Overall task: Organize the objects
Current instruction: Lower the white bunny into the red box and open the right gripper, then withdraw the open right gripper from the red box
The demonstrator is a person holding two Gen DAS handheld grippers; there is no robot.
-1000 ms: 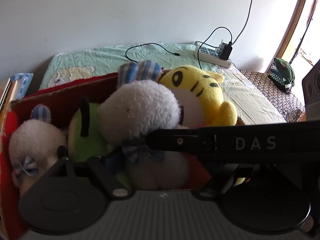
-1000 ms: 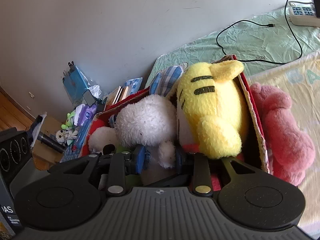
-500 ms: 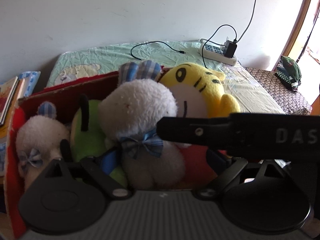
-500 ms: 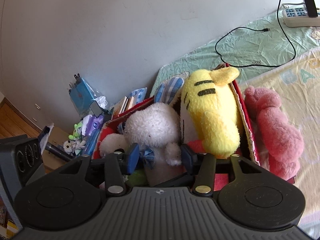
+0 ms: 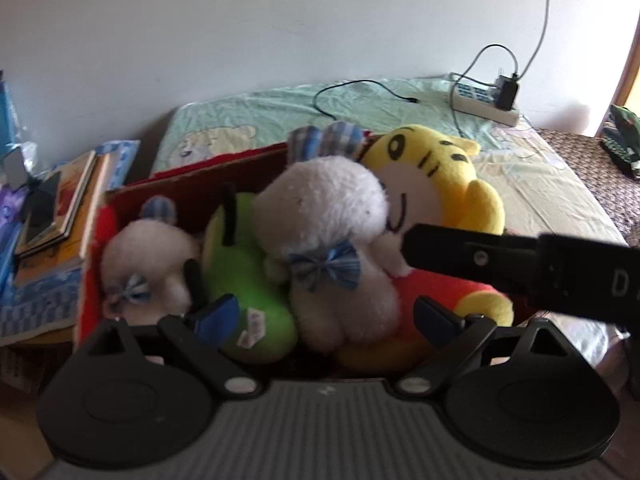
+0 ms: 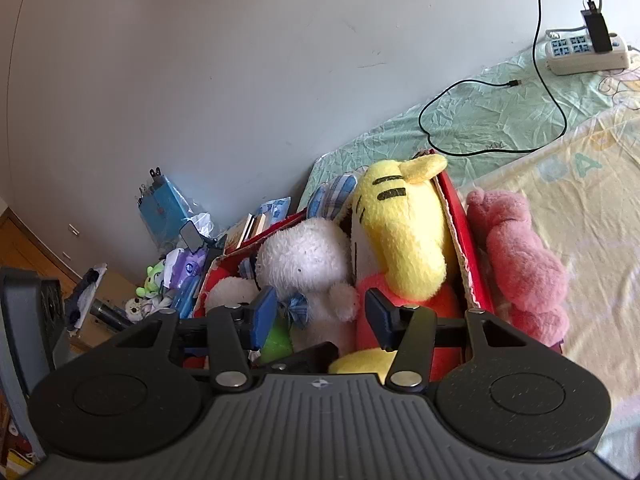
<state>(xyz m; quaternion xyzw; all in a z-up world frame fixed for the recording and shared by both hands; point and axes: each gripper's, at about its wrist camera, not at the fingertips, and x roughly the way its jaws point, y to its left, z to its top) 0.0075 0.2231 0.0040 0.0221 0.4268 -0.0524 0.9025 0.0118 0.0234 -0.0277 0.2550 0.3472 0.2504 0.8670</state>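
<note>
Four plush toys fill the red box (image 5: pixel 192 184) ahead of both our tongs. Our left tongs (image 5: pixel 326 314) stand apart, holding nothing, with the big white lamb (image 5: pixel 332 220) between their blue pads and a little beyond them. Left of that lamb we see the green toy (image 5: pixel 240 264), lying against the left pad, and further left the small lamb (image 5: pixel 148 256) in the box's corner. To the right sits the yellow tiger (image 5: pixel 436 176), its red body near the right pad. A black bar marked with white letters crosses in front of the tiger from the right.

Our right tongs (image 6: pixel 316 314) are also apart and empty, hovering at the near edge of the box. Between their pads we see the lamb's checked bow (image 6: pixel 298 308). Right of these tongs, outside the box wall, a pink plush (image 6: pixel 520 256) lies on the bed (image 6: pixel 560 184). Far ahead on the bed sit a power strip (image 6: pixel 584 52) and a looping black cable (image 6: pixel 480 120). Left of the box we see books (image 5: pixel 68 208) and clutter by the wall.
</note>
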